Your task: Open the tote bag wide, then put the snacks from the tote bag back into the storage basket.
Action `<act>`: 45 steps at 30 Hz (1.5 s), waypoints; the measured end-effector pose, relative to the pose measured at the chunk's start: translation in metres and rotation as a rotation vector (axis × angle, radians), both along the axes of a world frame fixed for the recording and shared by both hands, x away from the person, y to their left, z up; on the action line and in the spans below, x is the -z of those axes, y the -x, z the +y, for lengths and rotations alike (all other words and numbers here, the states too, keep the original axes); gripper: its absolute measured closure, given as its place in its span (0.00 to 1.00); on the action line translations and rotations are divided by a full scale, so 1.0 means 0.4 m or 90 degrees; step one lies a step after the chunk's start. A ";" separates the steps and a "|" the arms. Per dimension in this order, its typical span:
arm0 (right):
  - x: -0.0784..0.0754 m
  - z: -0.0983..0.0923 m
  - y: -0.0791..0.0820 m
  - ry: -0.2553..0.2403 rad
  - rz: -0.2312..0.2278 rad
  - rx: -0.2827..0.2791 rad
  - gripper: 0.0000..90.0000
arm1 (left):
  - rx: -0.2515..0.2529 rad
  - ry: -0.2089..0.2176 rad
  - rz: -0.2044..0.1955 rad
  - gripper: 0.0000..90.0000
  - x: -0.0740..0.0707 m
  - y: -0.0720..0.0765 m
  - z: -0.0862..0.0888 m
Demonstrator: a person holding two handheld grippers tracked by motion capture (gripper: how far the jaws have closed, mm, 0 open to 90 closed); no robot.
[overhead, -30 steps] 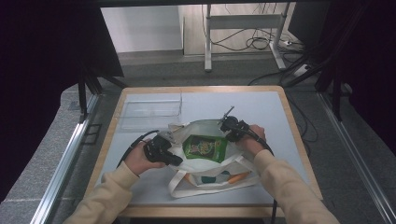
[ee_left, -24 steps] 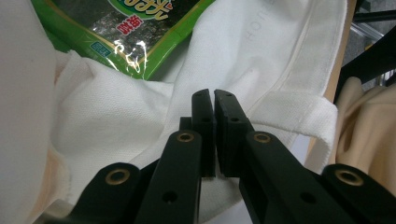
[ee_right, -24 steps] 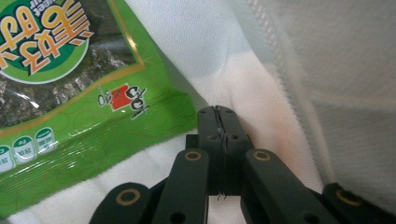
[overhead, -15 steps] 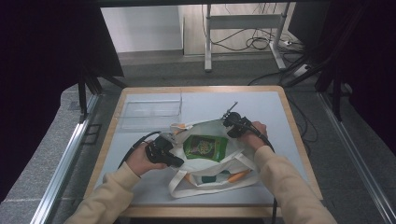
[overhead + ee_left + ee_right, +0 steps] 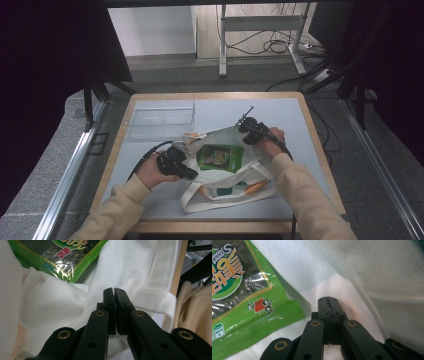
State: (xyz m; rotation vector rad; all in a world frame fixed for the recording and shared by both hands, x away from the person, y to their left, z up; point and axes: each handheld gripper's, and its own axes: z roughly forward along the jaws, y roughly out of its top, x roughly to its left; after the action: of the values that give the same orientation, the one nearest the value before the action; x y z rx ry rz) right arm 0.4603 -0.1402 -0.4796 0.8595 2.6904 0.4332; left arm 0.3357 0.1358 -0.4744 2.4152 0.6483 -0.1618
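Two cream-sleeved forearms reach from the desk's near edge, the left gripper (image 5: 181, 162) and right gripper (image 5: 251, 131) each clamped on opposite rims of a white cloth tote bag (image 5: 227, 192). A green foil snack packet (image 5: 220, 157) lies in its mouth, between them. A clear plastic tray (image 5: 160, 120) sits toward the far left corner of the pale grey desk (image 5: 295, 120).

Matt woven cloth bag (image 5: 220, 192); glossy green plastic packet (image 5: 220, 157).
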 end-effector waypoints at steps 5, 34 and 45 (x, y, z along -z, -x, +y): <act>-0.008 0.000 0.016 -0.015 -0.006 -0.014 0.99 | -0.005 0.003 -0.007 0.99 -0.002 0.001 0.003; -0.081 0.003 0.154 -0.259 0.036 0.066 0.40 | -0.095 0.084 -0.094 0.58 -0.064 0.010 0.080; -0.083 -0.006 0.158 -0.289 0.071 0.122 0.31 | -0.117 0.112 -0.095 0.44 -0.074 0.008 0.093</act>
State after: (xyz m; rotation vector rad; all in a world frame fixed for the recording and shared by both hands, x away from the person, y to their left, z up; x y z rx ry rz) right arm 0.3972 -0.1427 -0.4463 1.2827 2.6113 0.9987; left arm 0.3324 0.1732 -0.4449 2.1627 0.7491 0.0368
